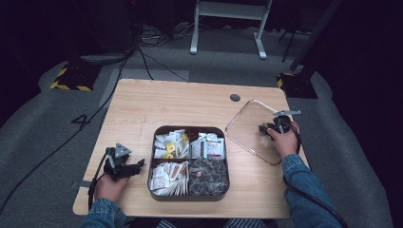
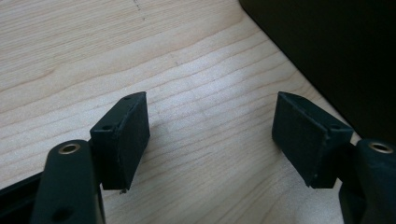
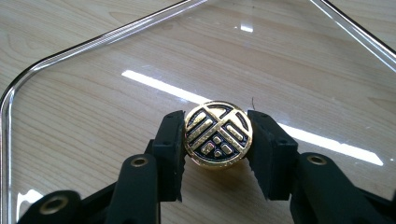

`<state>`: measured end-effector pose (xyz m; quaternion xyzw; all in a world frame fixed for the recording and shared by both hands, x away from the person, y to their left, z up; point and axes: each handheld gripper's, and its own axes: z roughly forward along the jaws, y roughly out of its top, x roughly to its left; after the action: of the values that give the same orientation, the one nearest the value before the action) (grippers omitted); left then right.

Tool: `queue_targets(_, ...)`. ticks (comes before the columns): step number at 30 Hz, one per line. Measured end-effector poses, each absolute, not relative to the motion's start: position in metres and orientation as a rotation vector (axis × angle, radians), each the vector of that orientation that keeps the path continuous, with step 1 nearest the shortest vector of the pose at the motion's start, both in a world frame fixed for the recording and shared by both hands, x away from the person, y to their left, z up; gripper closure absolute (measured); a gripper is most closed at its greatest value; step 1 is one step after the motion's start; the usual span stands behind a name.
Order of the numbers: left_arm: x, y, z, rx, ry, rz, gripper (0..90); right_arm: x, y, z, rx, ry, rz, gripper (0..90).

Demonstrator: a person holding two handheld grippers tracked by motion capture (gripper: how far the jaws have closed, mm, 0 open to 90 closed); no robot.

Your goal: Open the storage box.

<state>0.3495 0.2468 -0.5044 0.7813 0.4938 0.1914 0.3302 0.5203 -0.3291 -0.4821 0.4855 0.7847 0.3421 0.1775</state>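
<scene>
On the pale wood table (image 1: 142, 104), right gripper (image 3: 218, 135) jaws clamped on glass lid's (image 3: 93, 84) round gold knob (image 3: 218, 134); left gripper (image 2: 210, 135) jaws apart.

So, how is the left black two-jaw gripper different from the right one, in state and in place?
The left black two-jaw gripper has its jaws wide apart with bare wood between them; the right black two-jaw gripper is shut on the round gold-and-black knob of the clear glass lid.
The left one lies beside the dark four-compartment tray; the right one sits over the lid, right of the tray.
Both are hand-held above the light wooden table.
</scene>
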Motion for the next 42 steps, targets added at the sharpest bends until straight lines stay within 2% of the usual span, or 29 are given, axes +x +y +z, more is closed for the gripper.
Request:
queue_targets(7, 0.349, 0.247, -0.504, 2.044, 1.292, 0.502, 28.0, 0.52, -0.33, -0.485, 1.379, 2.221, 0.969, 57.5)
queue_targets(10, 0.349, 0.247, -0.504, 2.044, 1.292, 0.502, 28.0, 0.519, -0.331, -0.48, 1.39, 2.178, 1.022, 48.9)
queue_targets(14, 0.349, 0.246, -0.504, 2.043, 1.296, 0.505, 27.7, 0.515, -0.33, -0.471, 1.368, 2.154, 1.056, 45.3)
queue_targets(20, 0.347, 0.244, -0.504, 2.05, 1.282, 0.501, 27.5, 0.498, -0.322, -0.459, 1.294, 2.181, 1.16, 49.2)
queue_targets(28, 0.348, 0.244, -0.504, 2.051, 1.28, 0.499, 27.2, 0.475, -0.307, -0.433, 1.232, 2.17, 1.356, 44.5)
queue_targets(42, 0.348, 0.245, -0.504, 2.061, 1.26, 0.48, 25.9, 0.434, -0.263, -0.4, 1.198, 2.252, 1.463, 48.0)
